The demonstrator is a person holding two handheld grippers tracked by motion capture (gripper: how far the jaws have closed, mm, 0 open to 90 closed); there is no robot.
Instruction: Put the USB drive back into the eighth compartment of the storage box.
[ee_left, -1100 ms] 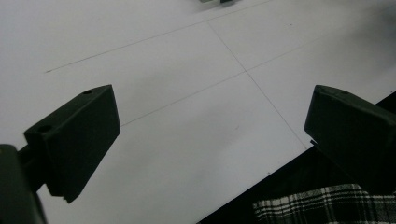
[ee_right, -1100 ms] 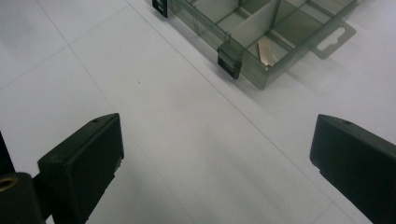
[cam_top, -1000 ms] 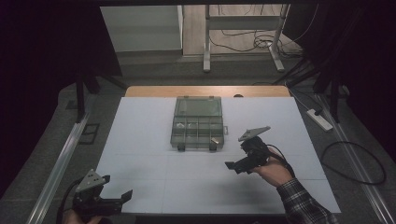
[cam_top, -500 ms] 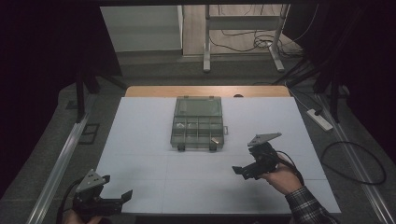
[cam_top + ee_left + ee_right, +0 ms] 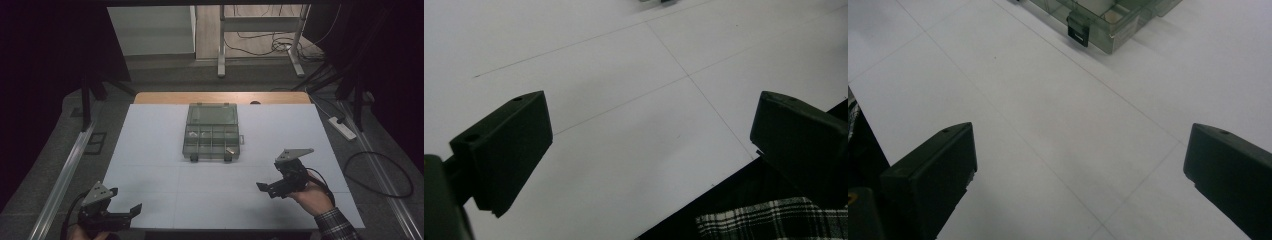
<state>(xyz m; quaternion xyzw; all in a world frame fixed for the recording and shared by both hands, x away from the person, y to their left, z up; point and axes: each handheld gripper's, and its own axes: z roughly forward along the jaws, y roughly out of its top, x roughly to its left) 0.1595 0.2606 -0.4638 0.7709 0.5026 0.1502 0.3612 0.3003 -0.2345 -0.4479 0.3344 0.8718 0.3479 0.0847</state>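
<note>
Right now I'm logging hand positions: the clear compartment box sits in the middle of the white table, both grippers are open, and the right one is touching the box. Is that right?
Not quite. The right gripper is not touching the box; the high view shows it well short of it, toward the table's near edge. The box does sit mid-table, and both the right and the left gripper are open.

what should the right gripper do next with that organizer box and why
Probably ease the right gripper forward toward the organizer box. Its jaws stand wide open and empty over bare white table, short of the box, whose lid is already open; the near latch lies ahead of them in the right gripper view.
</note>
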